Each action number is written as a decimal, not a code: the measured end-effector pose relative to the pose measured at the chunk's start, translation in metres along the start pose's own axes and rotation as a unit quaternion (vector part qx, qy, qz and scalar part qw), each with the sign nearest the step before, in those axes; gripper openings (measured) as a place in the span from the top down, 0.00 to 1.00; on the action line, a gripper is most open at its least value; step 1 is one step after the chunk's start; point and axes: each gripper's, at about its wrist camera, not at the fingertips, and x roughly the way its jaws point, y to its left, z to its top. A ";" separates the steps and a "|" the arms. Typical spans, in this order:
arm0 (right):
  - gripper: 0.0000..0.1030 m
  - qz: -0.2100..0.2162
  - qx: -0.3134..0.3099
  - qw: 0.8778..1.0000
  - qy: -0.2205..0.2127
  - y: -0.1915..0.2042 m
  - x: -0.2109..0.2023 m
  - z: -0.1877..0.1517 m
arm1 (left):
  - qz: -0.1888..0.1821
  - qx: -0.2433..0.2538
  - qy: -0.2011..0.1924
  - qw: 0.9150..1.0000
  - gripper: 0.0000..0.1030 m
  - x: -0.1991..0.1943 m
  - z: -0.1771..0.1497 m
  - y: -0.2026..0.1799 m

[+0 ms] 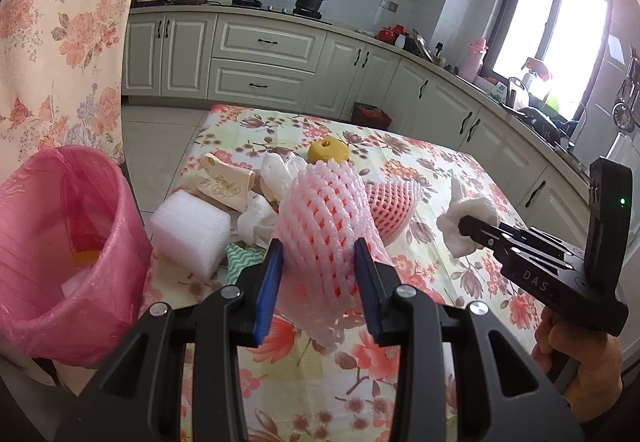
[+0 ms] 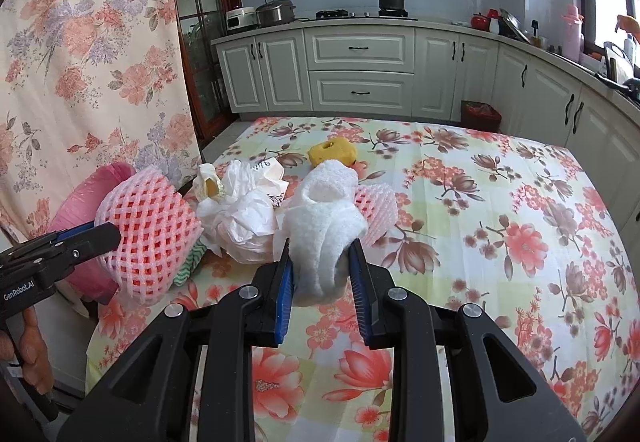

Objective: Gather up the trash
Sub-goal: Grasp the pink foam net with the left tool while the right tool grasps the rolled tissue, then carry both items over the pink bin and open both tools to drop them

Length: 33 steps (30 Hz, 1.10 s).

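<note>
- My left hand-held gripper [image 1: 318, 262] is closed on a pink foam fruit net [image 1: 320, 226], blue pads pressed into its sides; the net is squeezed narrow between them.
- The net's long axis runs away from my left camera, rising toward 12 o'clock, its far end just under the yellow sponge [image 1: 328, 150] as framed. It hangs above the tabletop [image 1: 460, 170], near its left edge.
- My right hand-held gripper [image 2: 322, 262] is clamped as tight as it goes on a crumpled white foam sheet [image 2: 326, 218], which bulges out past the pads.
- The white sheet stands lengthwise along the fingers, its rounded top pointing to 12 o'clock, toward the sponge.
- Only the left wrist view shows into the bin lined with a pink bag [image 1: 64, 242], at 9 o'clock off the table's edge. Something red and orange lies at the bottom.
- That view also shows a white foam block [image 1: 192, 230] at 10 o'clock beside the bin, and the right gripper from the side at 3 o'clock, with a hand on its handle.
- The right wrist view shows only a sliver of the bin at 9 o'clock, behind the held net, whose open lattice side shows here.
- It shows more clearly the pile at 11 o'clock: crumpled white plastic bag [image 2: 248, 218], a cream paper scrap, a green-striped cloth peeking under the net.
- A second pink net [image 2: 378, 210] lies on the tabletop just behind the white sheet, at 1 o'clock.
</note>
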 end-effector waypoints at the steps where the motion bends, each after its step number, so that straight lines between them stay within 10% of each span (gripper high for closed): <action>1: 0.74 0.001 -0.001 1.000 -0.002 0.001 -0.002 0.001 | 0.004 -0.001 -0.004 1.000 0.66 -0.004 0.002 0.003; 33: 0.74 0.082 -0.070 0.994 -0.032 0.122 -0.006 0.064 | 0.128 -0.055 -0.089 0.986 0.66 -0.109 0.044 0.133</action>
